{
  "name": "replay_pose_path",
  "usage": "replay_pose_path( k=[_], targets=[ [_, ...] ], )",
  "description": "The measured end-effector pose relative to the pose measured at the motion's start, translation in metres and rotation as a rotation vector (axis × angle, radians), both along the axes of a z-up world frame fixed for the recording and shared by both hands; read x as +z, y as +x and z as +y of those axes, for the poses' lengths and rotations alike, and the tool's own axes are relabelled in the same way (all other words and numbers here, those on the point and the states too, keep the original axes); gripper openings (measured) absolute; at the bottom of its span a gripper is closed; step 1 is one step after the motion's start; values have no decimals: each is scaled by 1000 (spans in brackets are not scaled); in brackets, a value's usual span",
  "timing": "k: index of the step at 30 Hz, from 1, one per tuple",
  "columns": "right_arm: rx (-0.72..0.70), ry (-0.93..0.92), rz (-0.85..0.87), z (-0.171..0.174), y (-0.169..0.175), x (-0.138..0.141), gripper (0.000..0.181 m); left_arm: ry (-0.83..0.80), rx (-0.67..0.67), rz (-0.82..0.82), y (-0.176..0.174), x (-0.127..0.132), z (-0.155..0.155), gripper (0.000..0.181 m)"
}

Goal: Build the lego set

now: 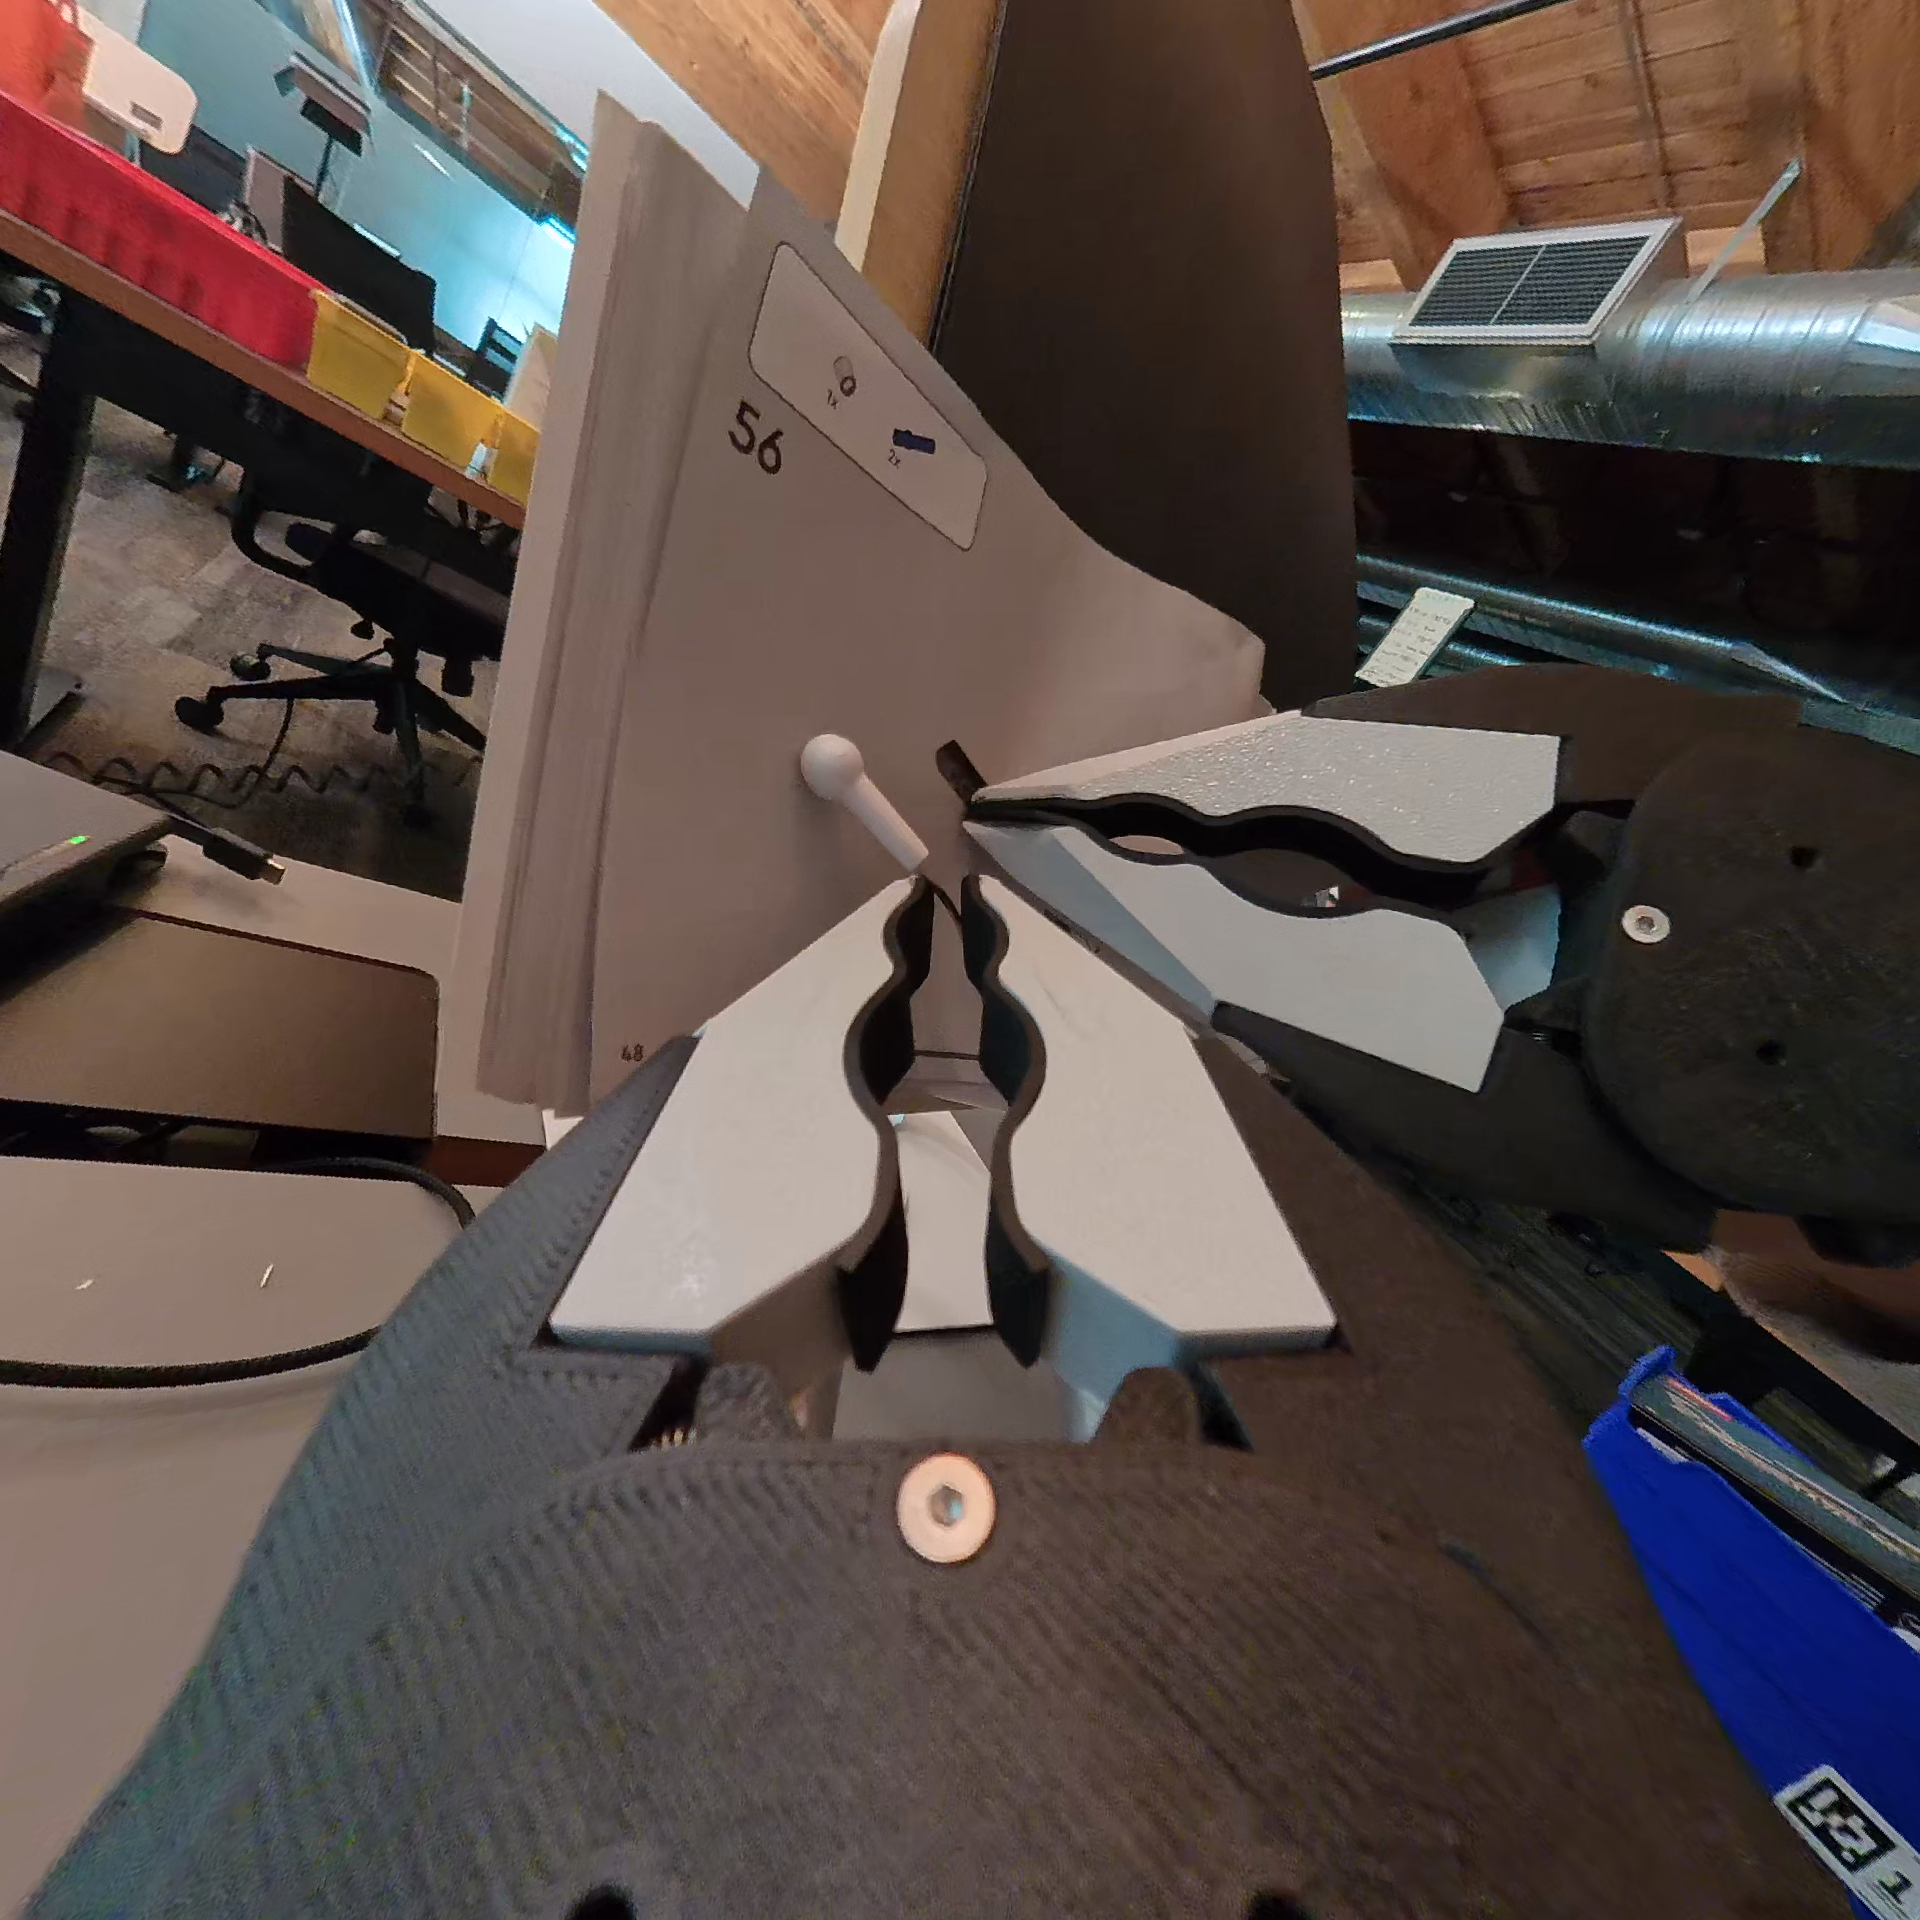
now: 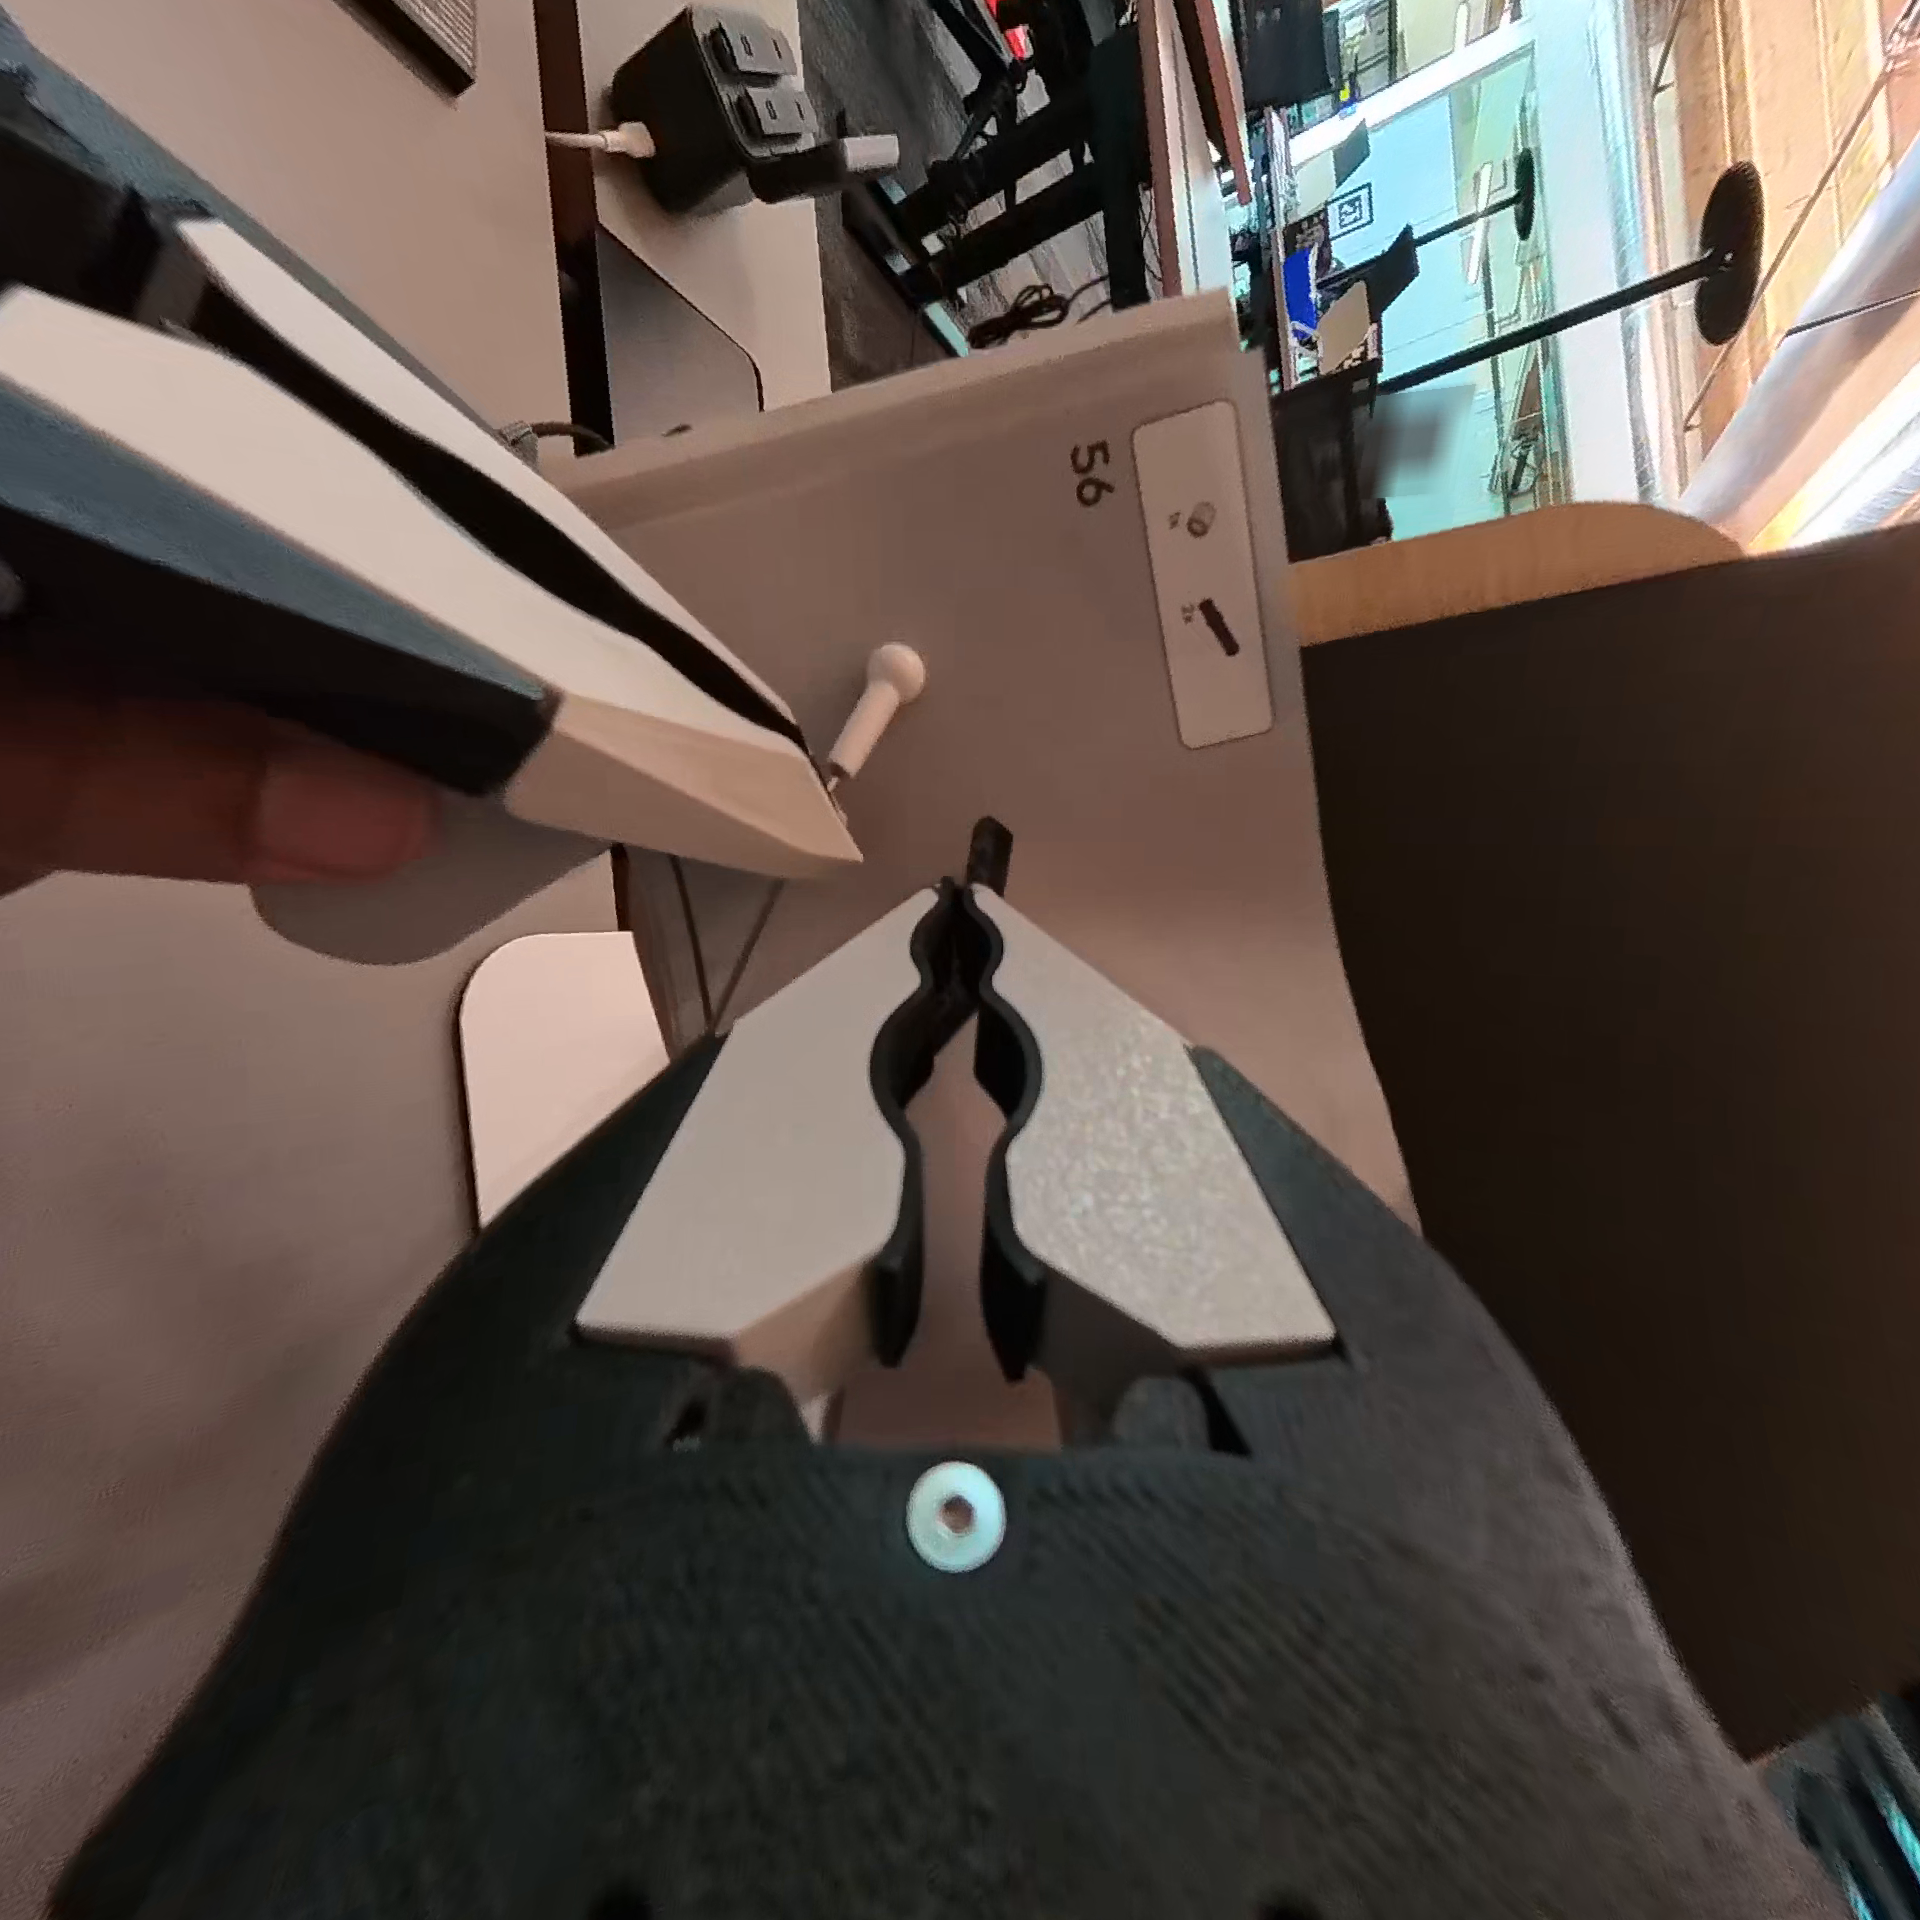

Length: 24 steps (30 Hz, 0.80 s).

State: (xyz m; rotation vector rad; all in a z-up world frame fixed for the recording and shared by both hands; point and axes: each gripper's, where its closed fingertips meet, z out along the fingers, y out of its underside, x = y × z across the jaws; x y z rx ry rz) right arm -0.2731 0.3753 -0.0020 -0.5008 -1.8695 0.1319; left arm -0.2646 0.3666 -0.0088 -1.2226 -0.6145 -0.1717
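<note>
My left gripper (image 1: 940, 883) is shut on the thin end of a white ball-ended pin (image 1: 857, 795), which sticks up and to the left from its tips. My right gripper (image 2: 961, 888) is shut on a small black pin (image 2: 987, 847) that pokes out beyond its tips. In the left wrist view the right gripper (image 1: 968, 810) comes in from the right, its black pin (image 1: 951, 764) just right of the white pin. In the right wrist view the left gripper (image 2: 831, 805) comes in from the left with the white pin (image 2: 878, 707). Both pieces are held apart in front of the open instruction booklet (image 1: 831, 623).
The booklet (image 2: 987, 623) stands upright against a dark panel (image 1: 1143, 312). A blue bin (image 1: 1766, 1610) is at the lower right, a laptop (image 1: 62, 831) at the left, a power strip (image 2: 727, 94) on the white table (image 2: 156, 1143). A person's thumb (image 2: 312, 821) is under the left gripper. Only a small space, under 4 cm, lies between the two pairs of fingers.
</note>
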Motion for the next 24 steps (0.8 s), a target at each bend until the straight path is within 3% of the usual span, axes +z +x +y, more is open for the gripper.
replay_pose_path(
  k=[7,12,16,19,24],
  targets=[
    [13,-56,99,-10,14,12,0,-11,-23,-16,-2,-1,1,4],
    [-59,-302,164,0,60,17,0,-6,-20,-20,-3,-1,1,5],
    [-195,-403,191,36,105,8,0,-38,-36,-22,-6,-2,3,5],
    [-352,-491,257,83,130,11,1,-57,-72,-69,-14,-3,2,4],
    [-693,-975,433,177,159,-1,14,-81,-91,-93,-18,-3,0,5]
  ],
)
